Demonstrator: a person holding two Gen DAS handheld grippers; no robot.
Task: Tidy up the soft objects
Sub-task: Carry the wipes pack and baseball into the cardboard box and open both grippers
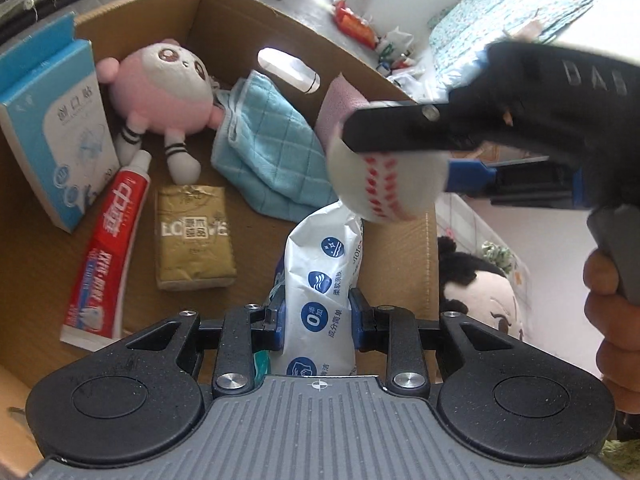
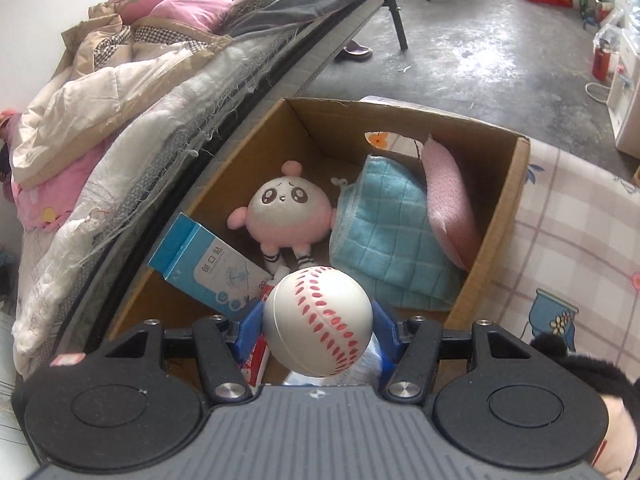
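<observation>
A cardboard box (image 1: pixel 248 12) (image 2: pixel 516 184) holds a pink plush toy (image 1: pixel 160 88) (image 2: pixel 288 208), a blue towel (image 1: pixel 264 152) (image 2: pixel 384 240) and a pink sponge (image 1: pixel 340 100) (image 2: pixel 448 200). My left gripper (image 1: pixel 318 316) is shut on a white soft pack (image 1: pixel 324 280) over the box's near side. My right gripper (image 2: pixel 320 328) is shut on a soft white baseball with red stitches (image 2: pixel 318 320) (image 1: pixel 384 184), above the box's near right part. In the left wrist view the right gripper (image 1: pixel 404 148) comes in from the right, just above the pack's top.
Also in the box lie a blue and white carton (image 1: pixel 52 128) (image 2: pixel 212 276), a red toothpaste box (image 1: pixel 108 248) and a gold packet (image 1: pixel 192 236). A black-haired doll (image 1: pixel 484 284) lies right of the box on a patterned cloth (image 2: pixel 568 240). A bed (image 2: pixel 140 60) borders the box's left.
</observation>
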